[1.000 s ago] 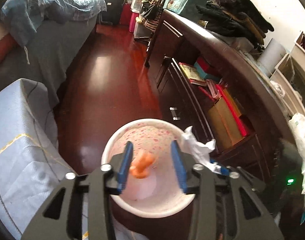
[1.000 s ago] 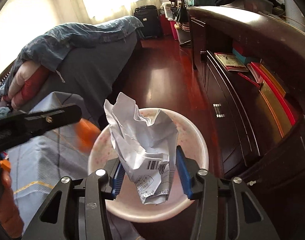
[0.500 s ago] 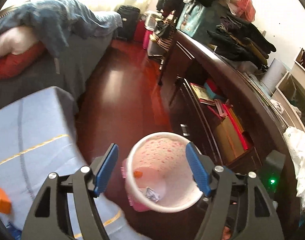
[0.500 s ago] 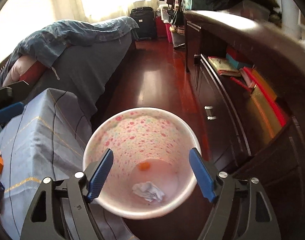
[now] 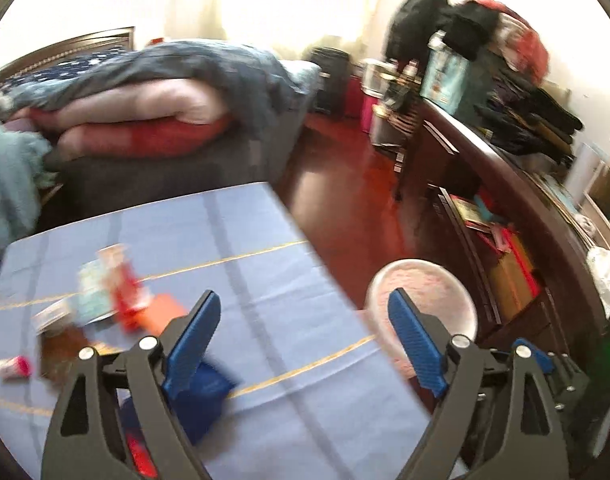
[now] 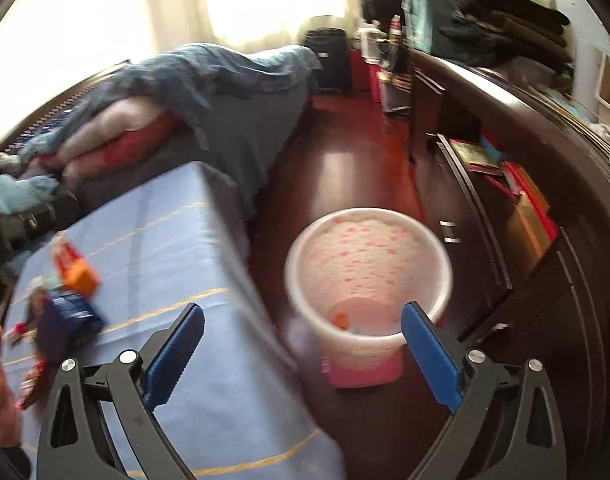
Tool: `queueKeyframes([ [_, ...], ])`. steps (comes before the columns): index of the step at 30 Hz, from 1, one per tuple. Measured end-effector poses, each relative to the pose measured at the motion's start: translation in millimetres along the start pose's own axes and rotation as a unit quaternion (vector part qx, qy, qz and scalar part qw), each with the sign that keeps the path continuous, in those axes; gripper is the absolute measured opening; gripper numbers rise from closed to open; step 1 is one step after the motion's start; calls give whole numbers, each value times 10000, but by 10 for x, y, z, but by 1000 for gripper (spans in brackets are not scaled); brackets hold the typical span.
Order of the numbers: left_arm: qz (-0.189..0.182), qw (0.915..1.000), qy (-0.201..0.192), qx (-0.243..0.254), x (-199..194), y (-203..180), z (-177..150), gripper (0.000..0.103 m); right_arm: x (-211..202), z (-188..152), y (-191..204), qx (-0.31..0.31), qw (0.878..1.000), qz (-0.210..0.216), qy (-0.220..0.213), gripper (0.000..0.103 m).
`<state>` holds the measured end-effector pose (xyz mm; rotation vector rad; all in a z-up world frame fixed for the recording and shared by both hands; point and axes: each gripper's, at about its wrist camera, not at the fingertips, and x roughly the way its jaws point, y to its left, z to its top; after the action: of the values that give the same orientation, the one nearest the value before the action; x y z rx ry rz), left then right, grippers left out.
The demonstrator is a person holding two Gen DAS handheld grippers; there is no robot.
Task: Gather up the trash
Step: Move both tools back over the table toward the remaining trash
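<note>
The pink-speckled white trash bin (image 6: 369,264) stands on the floor beside the table; an orange scrap (image 6: 340,319) lies inside it. The bin also shows in the left wrist view (image 5: 421,300). My left gripper (image 5: 305,344) is open and empty above the blue tablecloth (image 5: 233,240). My right gripper (image 6: 301,354) is open and empty, over the table edge and the bin. Blurred trash lies on the table: a red and white packet (image 5: 121,280), an orange piece (image 6: 77,272), a dark blue wrapper (image 6: 69,316) and a small pink and white item (image 5: 11,366).
A dark wooden cabinet (image 6: 505,184) with books runs along the right, piled with clothes. A bed with blue bedding (image 5: 165,92) is behind the table. Red wooden floor (image 6: 345,168) lies between them, with a black suitcase (image 6: 331,60) at the far end.
The right gripper opened and dropped the crumpled paper into the bin; the left dropped the orange scrap. Both grippers then swung left and back toward the table.
</note>
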<state>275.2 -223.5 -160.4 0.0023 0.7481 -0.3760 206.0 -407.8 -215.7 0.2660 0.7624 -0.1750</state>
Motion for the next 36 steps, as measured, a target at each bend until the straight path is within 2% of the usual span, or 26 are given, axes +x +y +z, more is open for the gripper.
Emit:
queueKeyframes([
  [5, 686, 9971, -45, -336, -366, 617, -224, 91, -168, -66, 463, -402, 9984, 395, -60, 99],
  [8, 1065, 9923, -7, -626, -513, 1052, -365, 92, -195, -124, 720, -655, 9961, 590, 0, 99],
  [13, 1729, 9777, 78, -1193, -656, 1741, -609, 92, -202, -243, 1099, -1002, 9914, 841, 94, 99],
  [15, 2042, 9693, 128, -1364, -683, 2015, -695, 98, -182, -285, 1229, -1126, 9895, 898, 152, 99],
  [17, 2246, 9626, 110, -1509, -722, 2253, -777, 99, -161, -320, 1334, -1219, 9879, 944, 188, 99],
  [21, 2433, 9565, 125, -1607, -733, 2566, -864, 99, -109, -368, 1554, -1384, 9850, 993, 271, 99],
  [25, 2536, 9534, 304, -1606, -616, 2834, -947, 99, -81, -417, 1757, -1534, 9817, 1083, 307, 99],
  [33, 2445, 9560, 706, -1458, -222, 3182, -979, 99, 14, -504, 2074, -1873, 9737, 1230, 407, 99],
  [36, 2289, 9598, 767, -1430, -113, 3245, -973, 99, 51, -518, 2140, -1914, 9726, 1244, 450, 99],
])
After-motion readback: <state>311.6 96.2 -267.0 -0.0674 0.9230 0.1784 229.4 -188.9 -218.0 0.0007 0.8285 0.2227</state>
